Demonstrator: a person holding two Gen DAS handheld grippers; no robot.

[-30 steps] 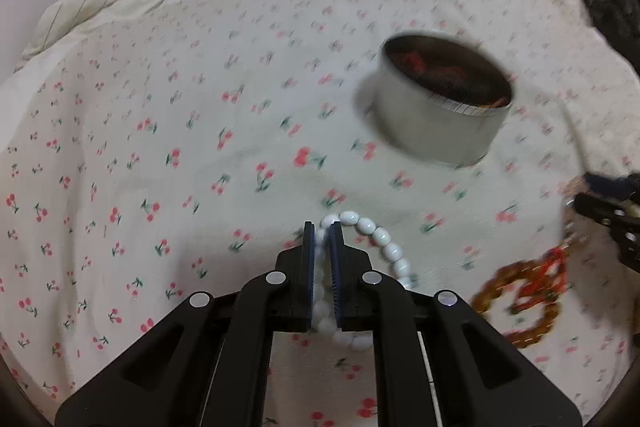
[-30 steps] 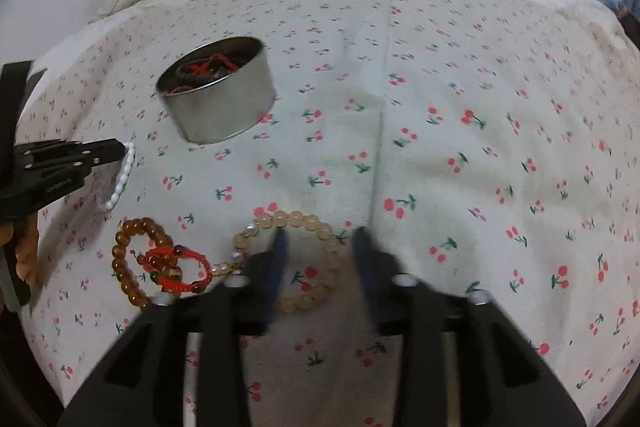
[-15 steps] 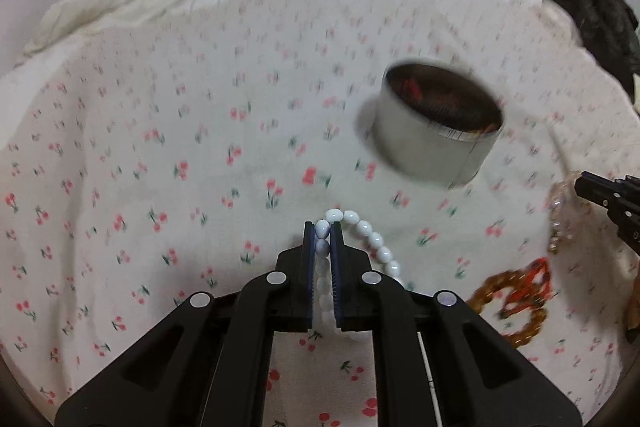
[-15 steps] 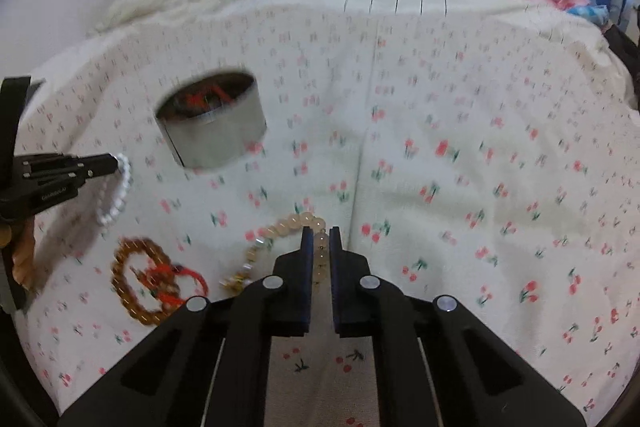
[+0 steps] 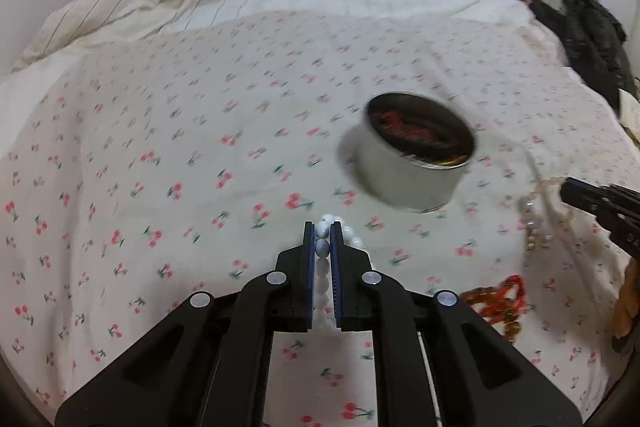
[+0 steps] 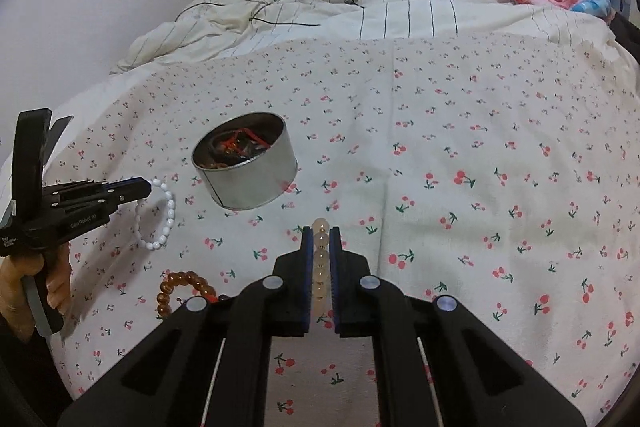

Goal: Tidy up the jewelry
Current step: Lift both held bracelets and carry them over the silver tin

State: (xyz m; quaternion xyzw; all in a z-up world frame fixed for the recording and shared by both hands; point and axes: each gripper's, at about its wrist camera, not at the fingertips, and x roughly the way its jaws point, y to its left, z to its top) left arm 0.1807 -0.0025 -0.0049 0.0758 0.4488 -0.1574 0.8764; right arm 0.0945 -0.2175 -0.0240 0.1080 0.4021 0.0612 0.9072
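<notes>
My left gripper is shut on a white bead bracelet; in the right wrist view that bracelet hangs from the left gripper above the bed. My right gripper is shut on a pale peach bead bracelet, which hangs from it in the left wrist view. A round metal tin with red and dark jewelry inside stands on the cherry-print sheet, ahead-left of the right gripper and ahead-right of the left gripper.
An amber bead bracelet with a red cord lies on the sheet near the front, also showing in the right wrist view. A crumpled cream duvet lies at the back. Dark clothing sits at the far right.
My right gripper has shut on the peach bracelet and lifted it off the sheet. My left gripper has risen with the white bracelet.
</notes>
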